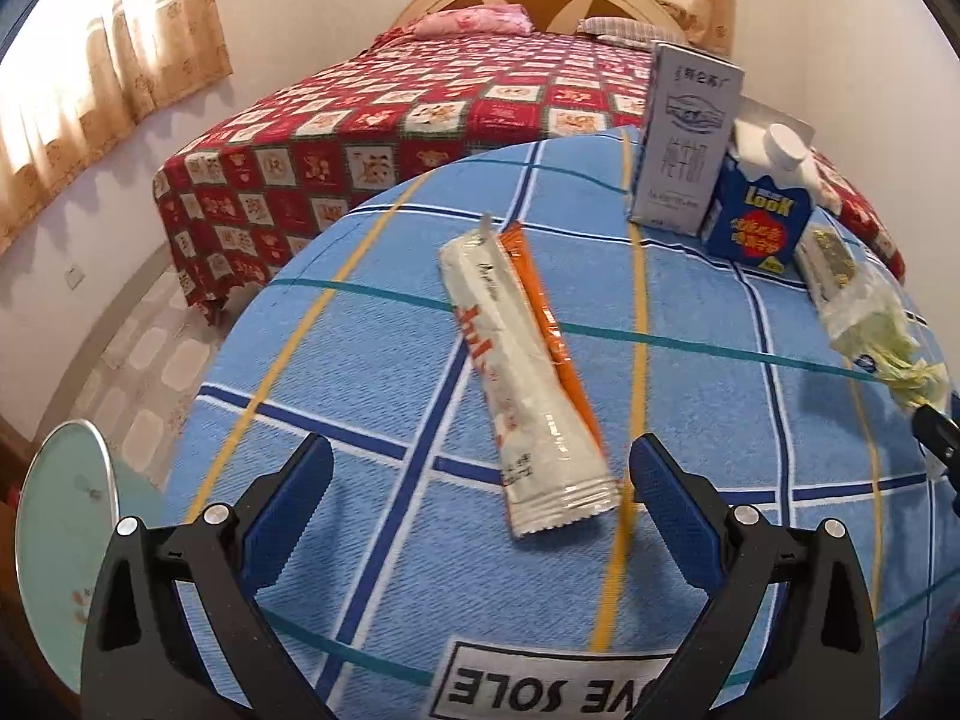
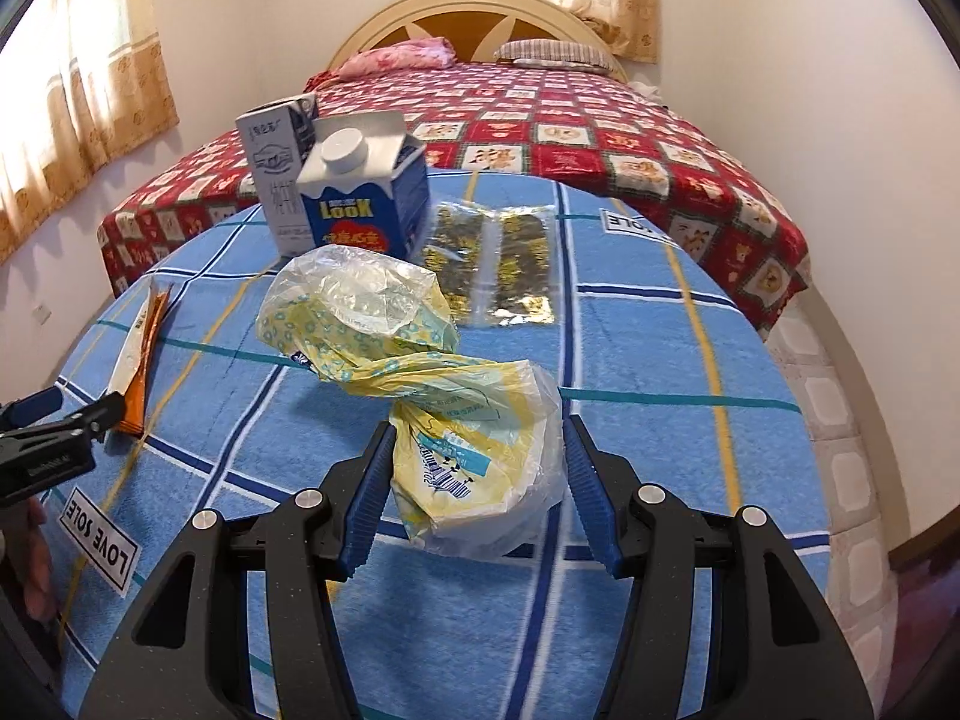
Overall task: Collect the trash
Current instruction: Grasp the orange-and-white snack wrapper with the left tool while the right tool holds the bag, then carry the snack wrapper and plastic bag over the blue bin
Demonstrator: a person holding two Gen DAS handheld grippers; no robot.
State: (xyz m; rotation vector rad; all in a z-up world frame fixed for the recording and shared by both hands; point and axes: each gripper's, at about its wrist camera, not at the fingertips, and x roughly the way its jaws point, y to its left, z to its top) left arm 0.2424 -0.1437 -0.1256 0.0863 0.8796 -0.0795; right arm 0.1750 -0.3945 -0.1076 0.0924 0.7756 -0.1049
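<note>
On blue cloth [image 2: 648,324]: right hand-held gripper [image 2: 480,486] spread around plastic bag [image 2: 480,450] (unclamped); left hand-held gripper [image 1: 480,498] released.

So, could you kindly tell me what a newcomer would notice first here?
Probably the crumpled yellow plastic bag on the blue checked towel, its near end between the open right tool's fingers. Next, the white-and-orange sachet ahead of the open left tool, and two cartons standing behind.
</note>
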